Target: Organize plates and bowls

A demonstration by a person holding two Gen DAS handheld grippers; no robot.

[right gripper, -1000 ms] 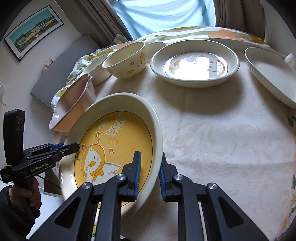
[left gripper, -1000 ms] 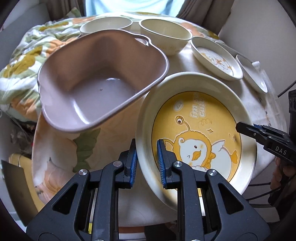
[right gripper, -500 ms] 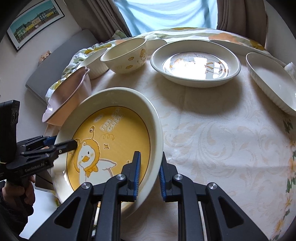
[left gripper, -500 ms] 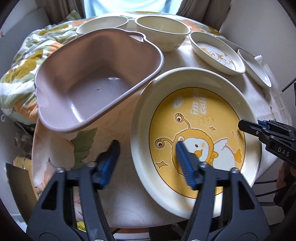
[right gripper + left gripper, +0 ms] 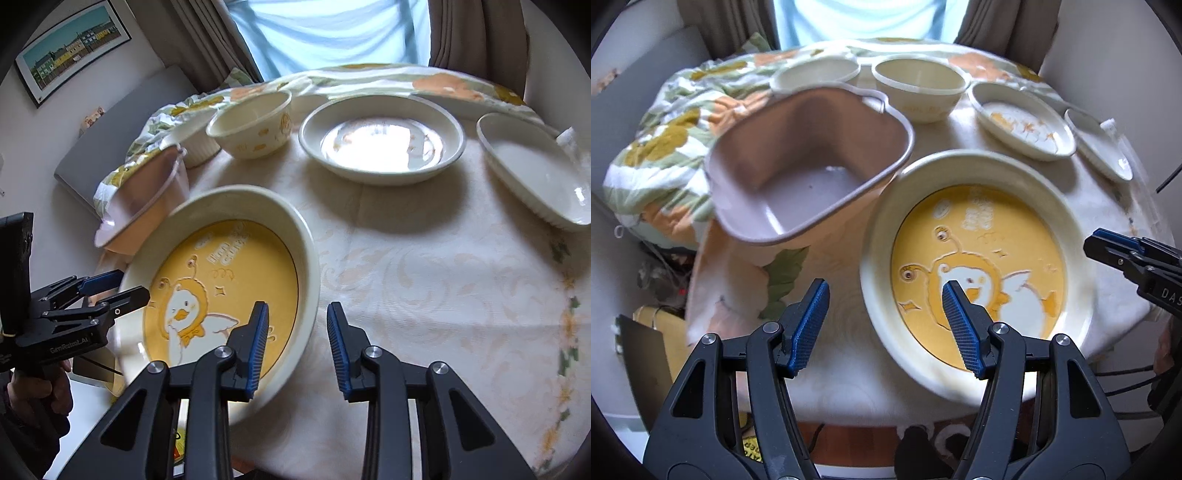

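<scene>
I am looking at the yellow duck plate (image 5: pixel 979 266), which is sitting on the desk (image 5: pixel 424 277) close to its near edge, low and centre-right in the left wrist view and lower left in the right wrist view. My left gripper (image 5: pixel 882 325) is spread wide, its fingers straddling the plate's rim: one finger is over the printed duck, the other over bare cloth to the left. My right gripper (image 5: pixel 297 343) is also parted and gripping nothing, with the opposite rim of the plate running up between its fingers. So the plate is lying between my two tools, roughly equally near to each.

I am judging that the next move turns on where this plate goes. The smaller duck plate (image 5: pixel 380 138) is sitting upper centre in the right wrist view, well apart, nearer the right gripper. The pink tub (image 5: pixel 809 166) is sitting upper left in the left view, just beside the plate's rim.
</scene>
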